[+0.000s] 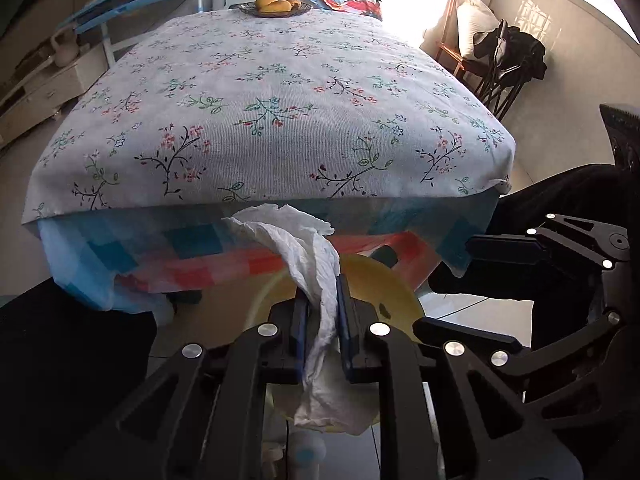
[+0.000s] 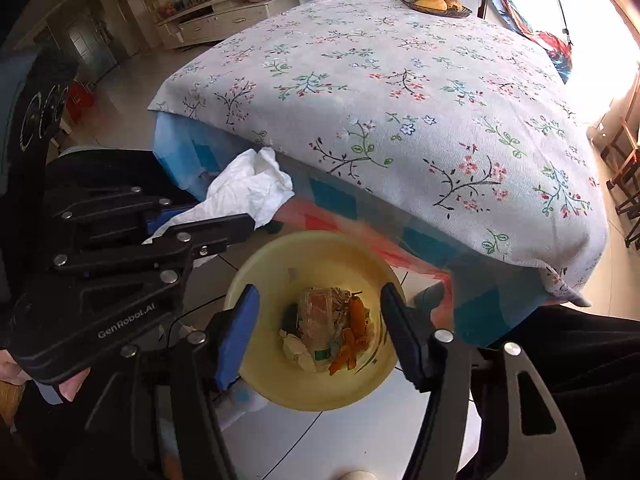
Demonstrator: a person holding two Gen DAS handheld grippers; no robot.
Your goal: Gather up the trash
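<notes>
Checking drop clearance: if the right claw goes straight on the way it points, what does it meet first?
Probably the trash pile in the yellow basin. The right claw stands open and empty right above it; depth is unclear.

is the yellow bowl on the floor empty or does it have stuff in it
Not empty. The right wrist view shows the yellow bowl holding a clear plastic wrapper, orange peel pieces and other scraps at its bottom.

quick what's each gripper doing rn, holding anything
Left gripper: shut on the white tissue.
Right gripper: jaws open, empty, over the yellow bowl of trash.
</notes>
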